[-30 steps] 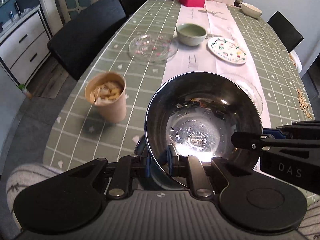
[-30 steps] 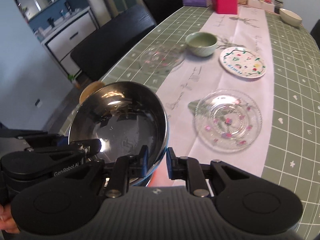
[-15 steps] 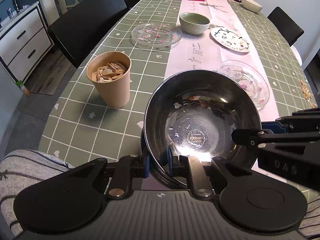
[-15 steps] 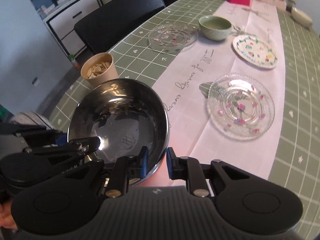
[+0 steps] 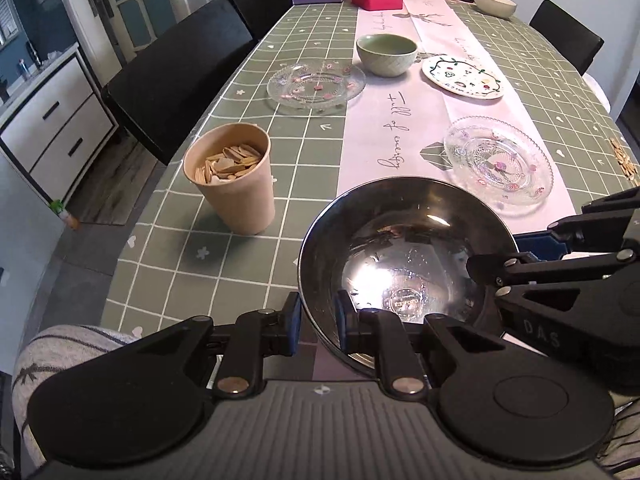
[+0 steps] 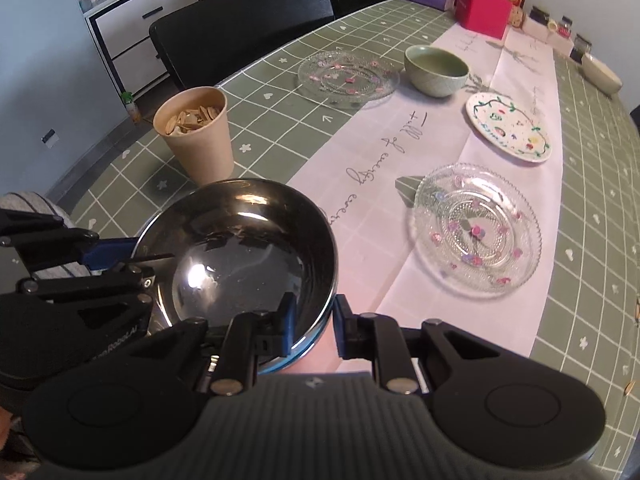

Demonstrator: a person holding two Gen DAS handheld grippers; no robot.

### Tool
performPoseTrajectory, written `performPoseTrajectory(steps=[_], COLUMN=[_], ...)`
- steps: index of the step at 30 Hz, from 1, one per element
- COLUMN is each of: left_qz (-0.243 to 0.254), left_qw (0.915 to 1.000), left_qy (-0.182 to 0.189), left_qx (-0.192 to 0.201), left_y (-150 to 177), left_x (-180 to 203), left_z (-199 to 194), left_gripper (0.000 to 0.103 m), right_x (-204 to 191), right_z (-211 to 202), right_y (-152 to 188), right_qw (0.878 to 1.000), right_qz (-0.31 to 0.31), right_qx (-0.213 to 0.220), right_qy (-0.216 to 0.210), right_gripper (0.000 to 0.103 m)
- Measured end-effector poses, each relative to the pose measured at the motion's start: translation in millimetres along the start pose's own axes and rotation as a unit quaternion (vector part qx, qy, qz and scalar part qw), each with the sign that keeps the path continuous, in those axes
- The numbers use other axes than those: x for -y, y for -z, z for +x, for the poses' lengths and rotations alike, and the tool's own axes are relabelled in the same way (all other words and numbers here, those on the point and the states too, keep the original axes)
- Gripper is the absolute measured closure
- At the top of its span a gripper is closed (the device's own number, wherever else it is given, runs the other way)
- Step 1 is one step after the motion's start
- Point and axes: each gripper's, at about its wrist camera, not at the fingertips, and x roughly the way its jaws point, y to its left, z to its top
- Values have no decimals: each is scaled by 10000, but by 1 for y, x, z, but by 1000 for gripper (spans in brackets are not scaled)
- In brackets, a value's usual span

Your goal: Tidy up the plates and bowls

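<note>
I have the steel bowl (image 5: 404,264) pinched by its rim on two sides: my left gripper (image 5: 317,318) clamps the near-left rim, my right gripper (image 6: 314,322) the opposite rim. The bowl sits at the near table (image 5: 256,120) edge, beside the paper cup (image 5: 232,176), near a glass plate (image 5: 500,164).

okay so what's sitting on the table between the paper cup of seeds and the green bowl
A clear glass plate with small flower decals lies between the paper cup and the green bowl. Both wrist views show it.
</note>
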Motion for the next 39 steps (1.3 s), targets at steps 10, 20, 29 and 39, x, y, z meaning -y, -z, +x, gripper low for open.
performPoseTrajectory(steps=[10, 20, 29, 39], left_qz=[152, 346, 518, 644], left_qw=[9995, 9946, 9877, 9850], left_qy=[-111, -263, -307, -319], left_qx=[253, 946, 1441, 1568], left_y=[3, 1, -14, -27], left_x=[3, 5, 11, 15], left_z=[-3, -25, -45, -43], left_gripper=[83, 58, 30, 26], right_x=[-17, -6, 15, 38], right_z=[5, -9, -22, -17], right_y=[16, 17, 13, 16], right_qw=[9970, 9952, 9927, 9890], right_qz=[-564, -171, 241, 490], right_qx=[352, 915, 1171, 1394], right_qy=[389, 313, 121, 13], right_gripper=[81, 52, 25, 3])
